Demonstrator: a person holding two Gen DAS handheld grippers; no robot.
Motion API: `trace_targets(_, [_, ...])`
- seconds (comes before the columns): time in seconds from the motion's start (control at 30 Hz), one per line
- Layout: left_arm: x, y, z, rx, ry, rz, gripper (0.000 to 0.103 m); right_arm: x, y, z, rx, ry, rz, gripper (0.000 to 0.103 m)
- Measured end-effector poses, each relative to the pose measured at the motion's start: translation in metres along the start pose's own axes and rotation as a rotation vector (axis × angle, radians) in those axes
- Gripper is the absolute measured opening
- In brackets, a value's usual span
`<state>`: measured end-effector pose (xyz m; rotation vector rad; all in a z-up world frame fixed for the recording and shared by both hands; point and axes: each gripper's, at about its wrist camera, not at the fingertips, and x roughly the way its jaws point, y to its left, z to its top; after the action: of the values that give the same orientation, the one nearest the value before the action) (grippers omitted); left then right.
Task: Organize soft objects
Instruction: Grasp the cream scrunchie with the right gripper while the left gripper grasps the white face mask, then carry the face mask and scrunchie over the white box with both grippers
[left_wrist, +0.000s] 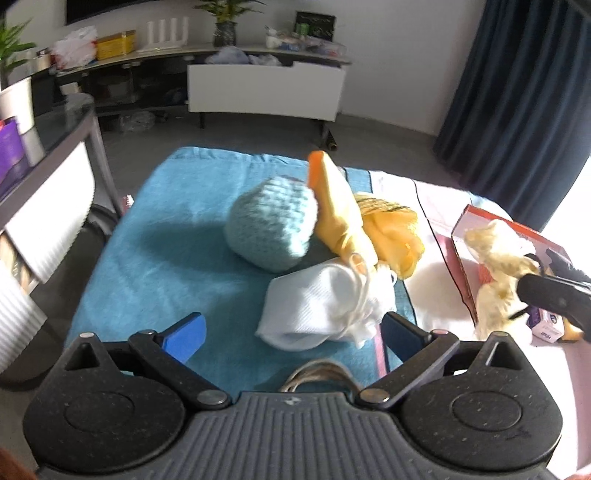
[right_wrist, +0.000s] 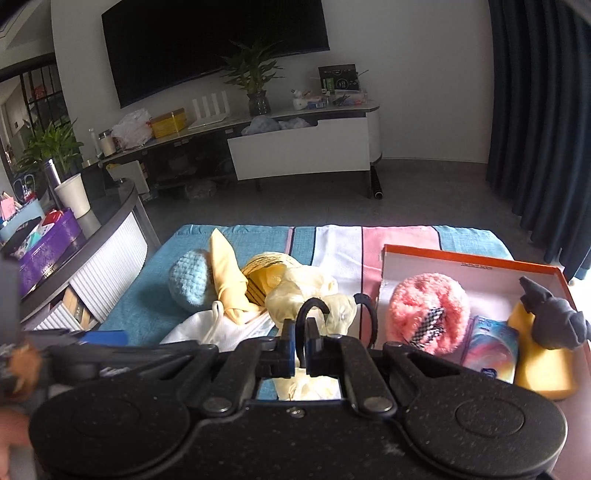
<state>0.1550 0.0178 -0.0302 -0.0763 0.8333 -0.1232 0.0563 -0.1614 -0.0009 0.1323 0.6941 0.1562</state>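
My left gripper (left_wrist: 291, 332) is open and empty, just in front of a white cloth (left_wrist: 317, 306) on the blue towel (left_wrist: 166, 258). Behind it lie a light-blue knitted ball (left_wrist: 269, 225), a yellow glove (left_wrist: 336, 210) and a yellow knitted piece (left_wrist: 391, 229). My right gripper (right_wrist: 301, 347) is shut on a pale-yellow fabric piece with black loops (right_wrist: 310, 295), held above the towel beside the orange box (right_wrist: 461, 262). The same piece shows in the left wrist view (left_wrist: 495, 258), at the box's near wall. The box holds a pink fluffy item (right_wrist: 424, 310), a grey plush (right_wrist: 554, 317) and a yellow item (right_wrist: 543, 369).
A dark curved side table (right_wrist: 110, 214) with a purple box and cups stands at the left. A TV cabinet (right_wrist: 295, 147) with plants and clutter is at the back. A dark curtain (right_wrist: 535, 110) hangs at the right. A striped towel part (right_wrist: 340, 243) lies between pile and box.
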Motion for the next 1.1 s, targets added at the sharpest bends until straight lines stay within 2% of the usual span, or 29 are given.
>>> trace_targets(0.23, [0.041,-0.014,0.013,0.045,0.081,-0.016,0.103,-0.006,-0.007,-0.003,0.016,-0.009,0.003,0.006])
trace_targets(0.27, [0.046,-0.014,0.014,0.041,0.089,-0.025,0.096,-0.006,-0.007,-0.003,0.018,-0.008,0.002,0.006])
trace_targets(0.3, [0.05,-0.014,0.015,0.034,0.092,-0.036,0.083,-0.006,-0.008,-0.004,0.021,-0.007,0.003,0.006])
trace_targets(0.33, [0.053,-0.014,0.015,0.029,0.09,-0.051,0.082,-0.007,-0.009,-0.004,0.024,-0.008,0.002,0.006])
trace_targets(0.4, [0.053,-0.019,0.016,0.043,0.081,-0.084,0.07,-0.009,-0.012,-0.004,0.032,-0.01,-0.001,0.006])
trace_targets(0.47, [0.049,-0.022,0.016,0.063,0.058,-0.086,0.065,-0.011,-0.012,-0.004,0.034,-0.014,-0.003,0.006])
trace_targets(0.6, [0.033,-0.016,0.016,0.036,0.063,-0.107,0.063,-0.015,-0.013,-0.003,0.038,-0.023,0.005,0.006])
trace_targets(0.8, [-0.007,-0.015,0.007,0.127,0.031,-0.032,0.063,-0.025,-0.007,-0.004,0.033,-0.033,0.027,0.006])
trace_targets(0.93, [-0.027,-0.002,0.0,0.066,0.021,-0.046,0.063,-0.035,-0.002,-0.004,0.023,-0.043,0.042,0.006])
trace_targets(1.1, [-0.049,-0.004,-0.002,0.046,-0.017,-0.047,0.063,-0.047,0.003,-0.007,0.012,-0.05,0.054,0.006])
